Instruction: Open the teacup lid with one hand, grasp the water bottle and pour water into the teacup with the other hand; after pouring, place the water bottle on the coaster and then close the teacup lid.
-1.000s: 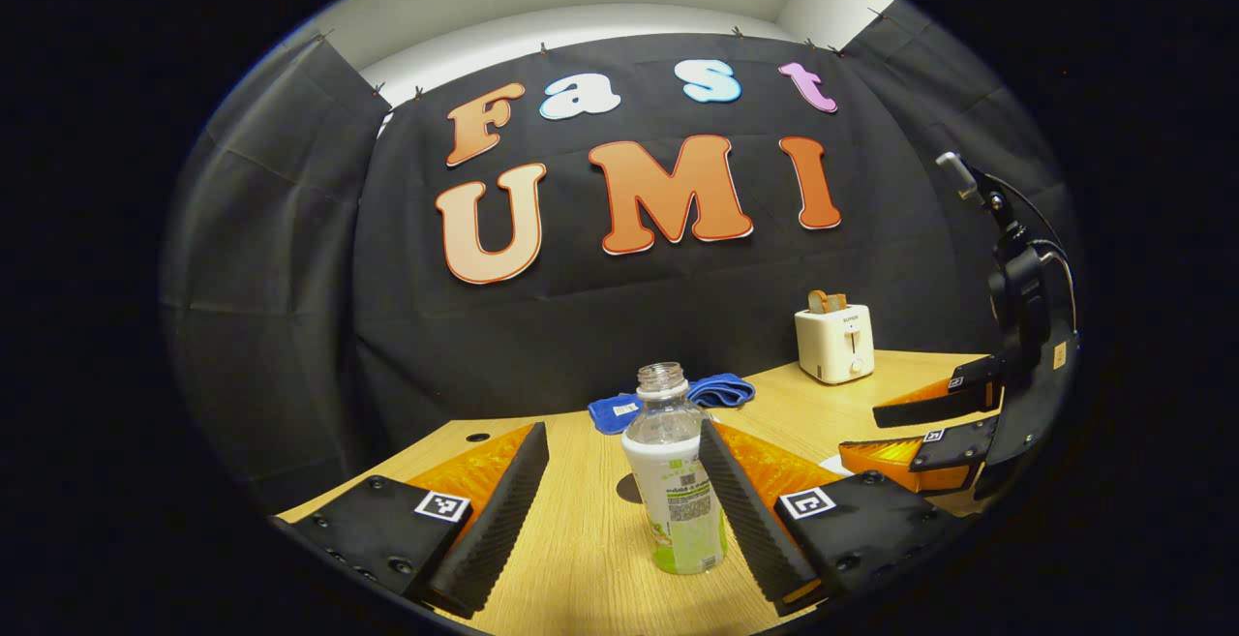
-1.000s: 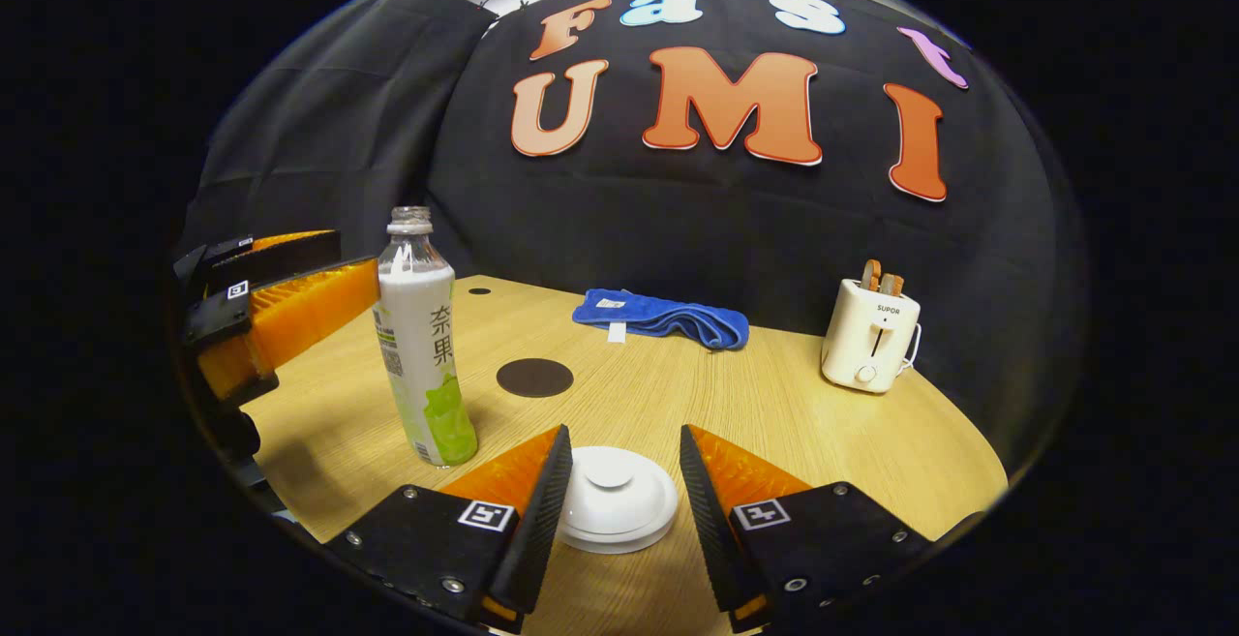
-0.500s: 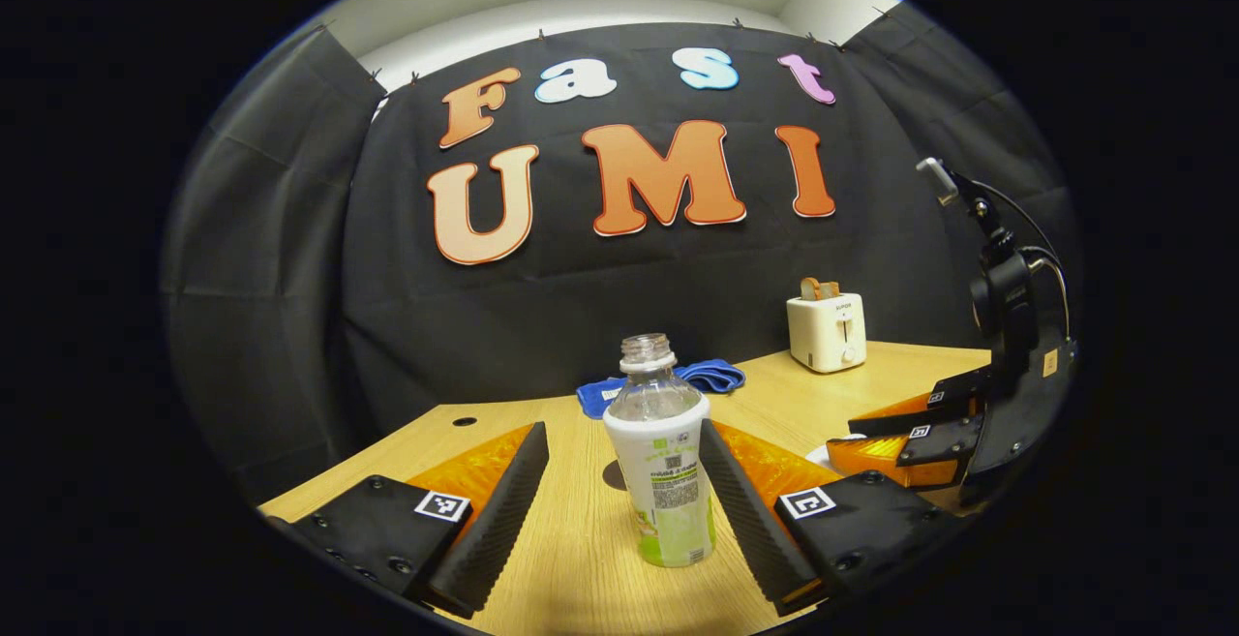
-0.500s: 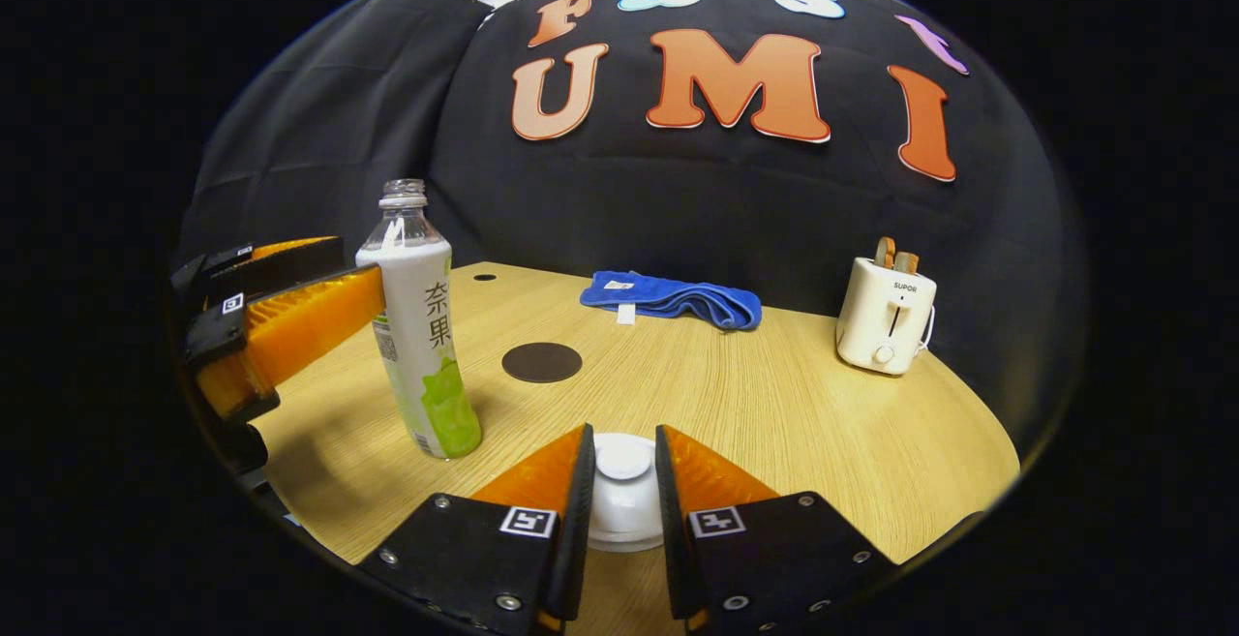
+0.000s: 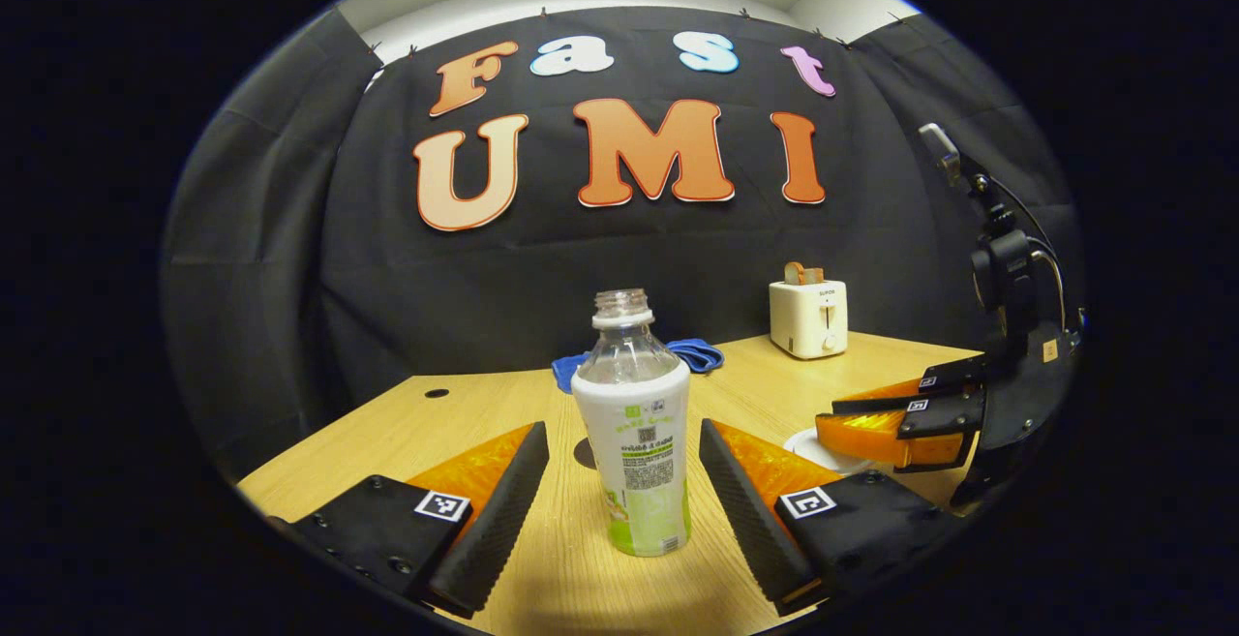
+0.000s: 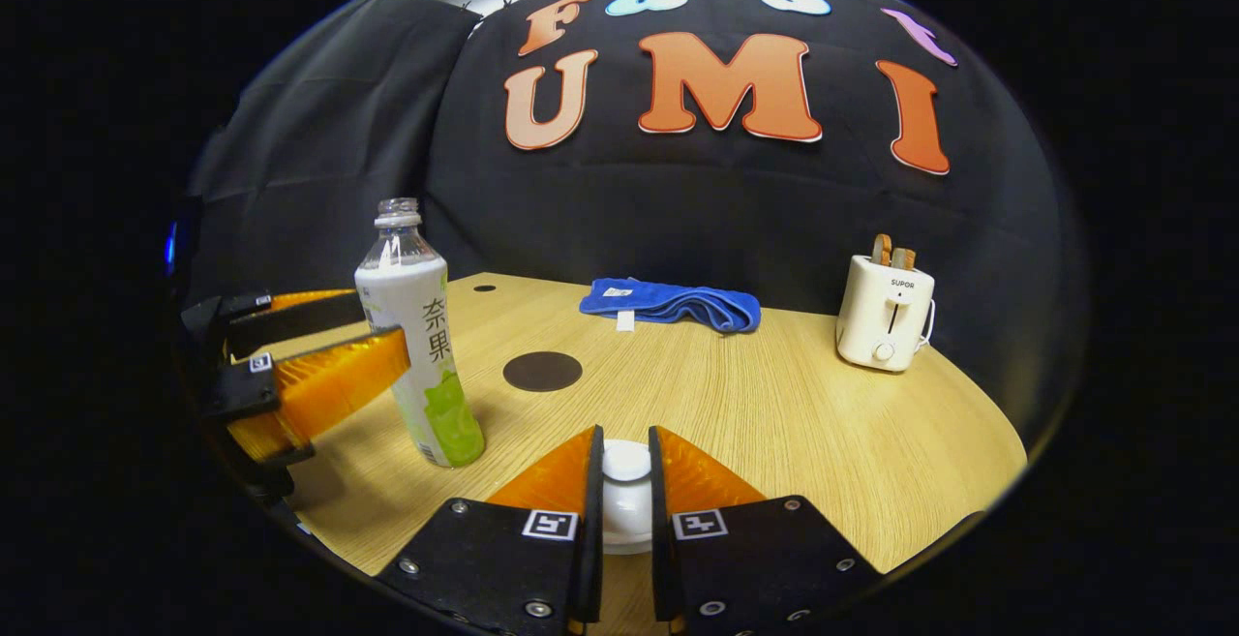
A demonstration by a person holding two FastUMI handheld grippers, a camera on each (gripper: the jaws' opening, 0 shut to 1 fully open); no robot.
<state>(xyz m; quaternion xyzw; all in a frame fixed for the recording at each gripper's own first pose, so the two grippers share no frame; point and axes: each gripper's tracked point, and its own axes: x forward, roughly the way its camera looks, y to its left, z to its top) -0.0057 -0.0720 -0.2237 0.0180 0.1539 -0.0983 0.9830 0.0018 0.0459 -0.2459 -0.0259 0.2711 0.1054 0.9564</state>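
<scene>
Water bottle (image 5: 631,423), standing between the left gripper's fingers (image 5: 494,510): clear and colourless at the neck and shoulder, wrapped below in a white label fading to light green at the base, with dark printed characters and a small dark code patch. Teacup lid (image 6: 625,496), between the right gripper's fingers (image 6: 588,520): plain glossy white, no pattern. Coaster (image 6: 542,371), ahead of those fingers and to their left: uniform dark brown. Towel (image 6: 670,304), farther ahead: solid blue with a small white tag. Toaster (image 6: 884,324), ahead and to their right: cream white, brown slices on top. Table (image 6: 774,404): pale wood with fine straight grain.
</scene>
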